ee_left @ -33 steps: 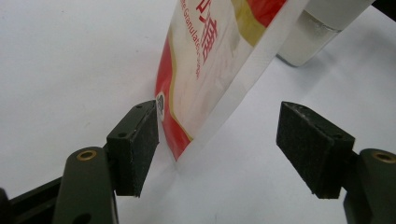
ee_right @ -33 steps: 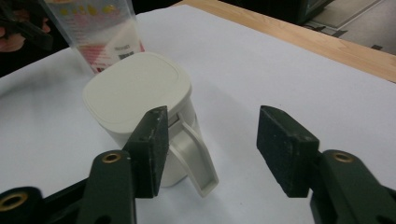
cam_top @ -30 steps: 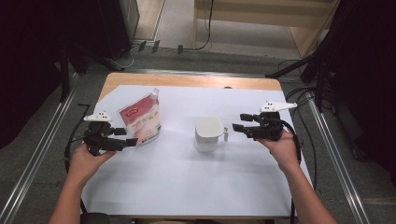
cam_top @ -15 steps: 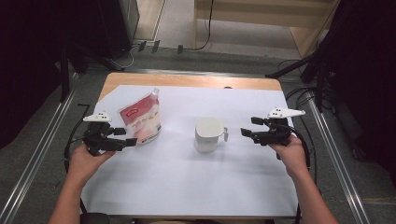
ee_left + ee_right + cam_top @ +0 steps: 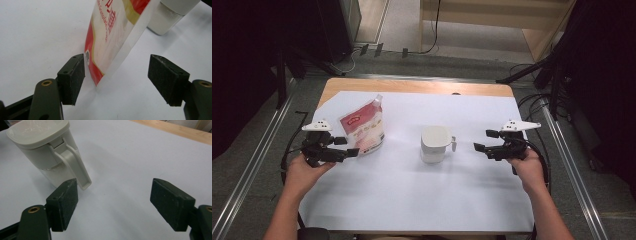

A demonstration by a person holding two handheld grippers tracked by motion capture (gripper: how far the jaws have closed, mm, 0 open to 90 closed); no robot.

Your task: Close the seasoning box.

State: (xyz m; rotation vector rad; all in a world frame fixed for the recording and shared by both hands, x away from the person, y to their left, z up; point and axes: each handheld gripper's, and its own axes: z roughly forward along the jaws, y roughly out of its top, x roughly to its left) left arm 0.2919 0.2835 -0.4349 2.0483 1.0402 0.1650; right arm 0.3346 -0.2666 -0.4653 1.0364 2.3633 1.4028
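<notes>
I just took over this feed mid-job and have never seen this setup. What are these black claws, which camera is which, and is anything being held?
There is no robot here: a person holds a two-jaw gripper in each hand. The high view looks down on the table from above, with the left gripper at its left and the right gripper at its right. The other two views come from cameras riding on the grippers, looking along their black jaws. On the white sheet stand a red and white pouch and a lidded white jug with a handle. The left jaws stand open around the pouch's bottom corner without pressing it. The right jaws have just been opening, with nothing between them, near the handle. Nothing is held.
</notes>
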